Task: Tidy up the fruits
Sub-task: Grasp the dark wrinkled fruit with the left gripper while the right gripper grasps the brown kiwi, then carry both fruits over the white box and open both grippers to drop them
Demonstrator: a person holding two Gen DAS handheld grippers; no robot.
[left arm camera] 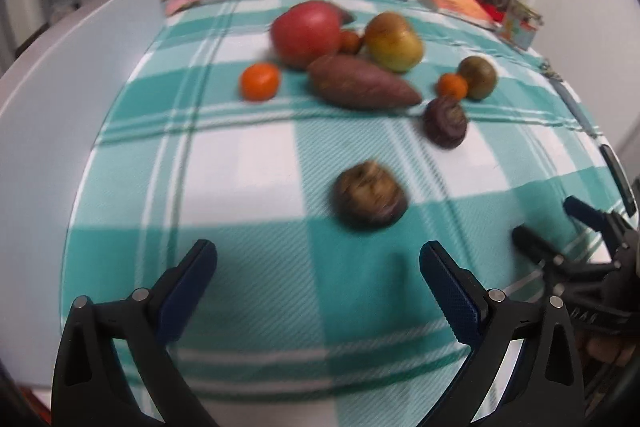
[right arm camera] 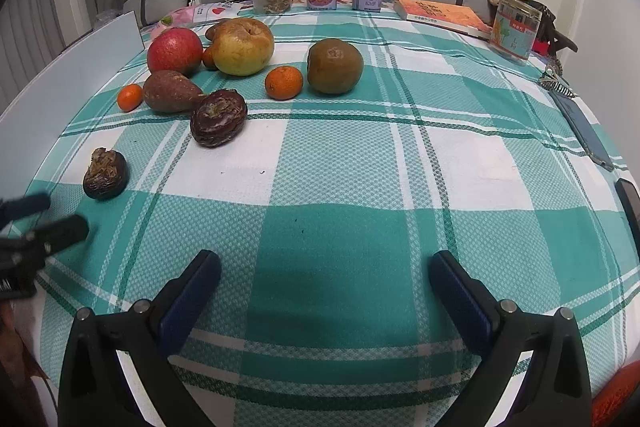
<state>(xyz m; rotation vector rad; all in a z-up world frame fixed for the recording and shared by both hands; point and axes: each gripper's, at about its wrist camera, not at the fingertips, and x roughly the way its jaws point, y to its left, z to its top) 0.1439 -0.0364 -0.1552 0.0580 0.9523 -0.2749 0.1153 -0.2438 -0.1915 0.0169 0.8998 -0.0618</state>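
Checked cloth (right arm camera: pixel 340 247) covered the table.

Red apple (right arm camera: pixel 175 51) sat at 11 o'clock from your right gripper (right arm camera: pixel 325 291): round, looked firm and heavy; take it across the middle.

Yellow-green apple (right arm camera: pixel 243 47) touched a small tomato (right arm camera: pixel 208 59) beside it; skin probably slick.

Sweet potato (right arm camera: pixel 170 91): stiff, tapered; grip mid-length.

Wrinkled dark fruit (left arm camera: pixel 370 195) lay at 12 o'clock from your left gripper (left arm camera: pixel 318 283), likely soft, so squeeze lightly.

Both grippers stood wide open, holding nothing.
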